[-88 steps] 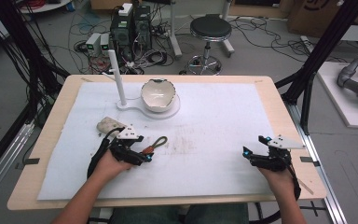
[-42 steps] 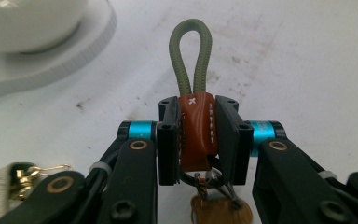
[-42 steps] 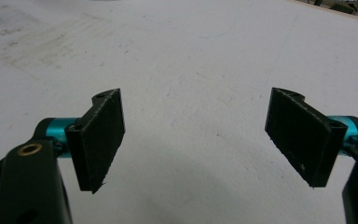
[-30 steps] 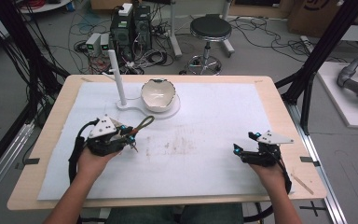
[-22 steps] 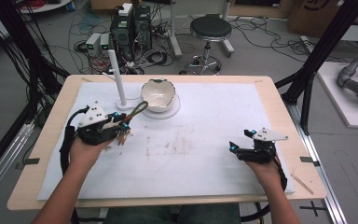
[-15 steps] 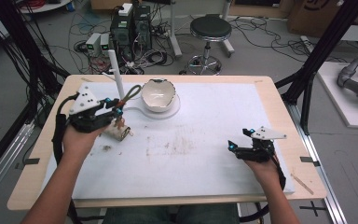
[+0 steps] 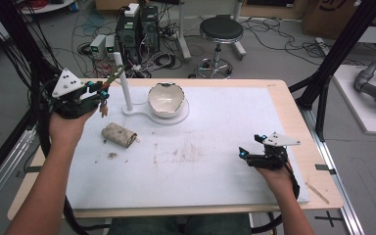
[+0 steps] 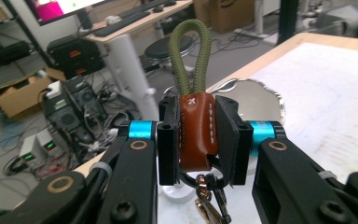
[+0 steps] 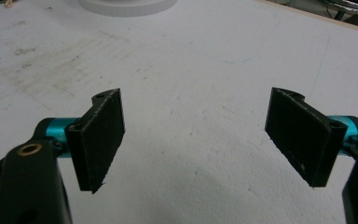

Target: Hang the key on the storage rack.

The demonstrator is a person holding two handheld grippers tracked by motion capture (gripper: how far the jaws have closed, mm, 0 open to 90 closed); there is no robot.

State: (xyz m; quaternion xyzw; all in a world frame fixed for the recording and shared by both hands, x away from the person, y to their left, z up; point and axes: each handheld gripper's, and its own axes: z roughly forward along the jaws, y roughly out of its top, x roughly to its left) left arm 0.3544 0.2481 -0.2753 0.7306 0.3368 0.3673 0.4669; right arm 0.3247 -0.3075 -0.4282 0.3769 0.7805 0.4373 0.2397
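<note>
A keychain, an olive cord loop (image 8: 193, 56) bound in a brown leather wrap with a metal clip hanging below, is pinched between the jaws of my left gripper (image 8: 198, 135). In the high view that left gripper (image 7: 100, 91) is raised at the table's far left, with the cord loop (image 7: 111, 78) pointing up beside a thin white post (image 7: 122, 81). The post stands on a white base that also carries a pale bowl (image 7: 165, 99) with a chipped rim. My right gripper (image 7: 245, 154) is low over the mat at the right; its jaws (image 9: 201, 135) stand wide apart with nothing between them.
A beige rolled-up pouch (image 7: 119, 135) lies on the white mat (image 7: 210, 181) below the left hand. Brown smudges (image 7: 183, 152) mark the mat's middle. Black frame posts flank the table; a stool (image 7: 220, 29) and computer boxes sit on the floor behind.
My left gripper lifted the keychain off the mat and carried it up and to the far left, beside the white post. The right gripper barely moved.
</note>
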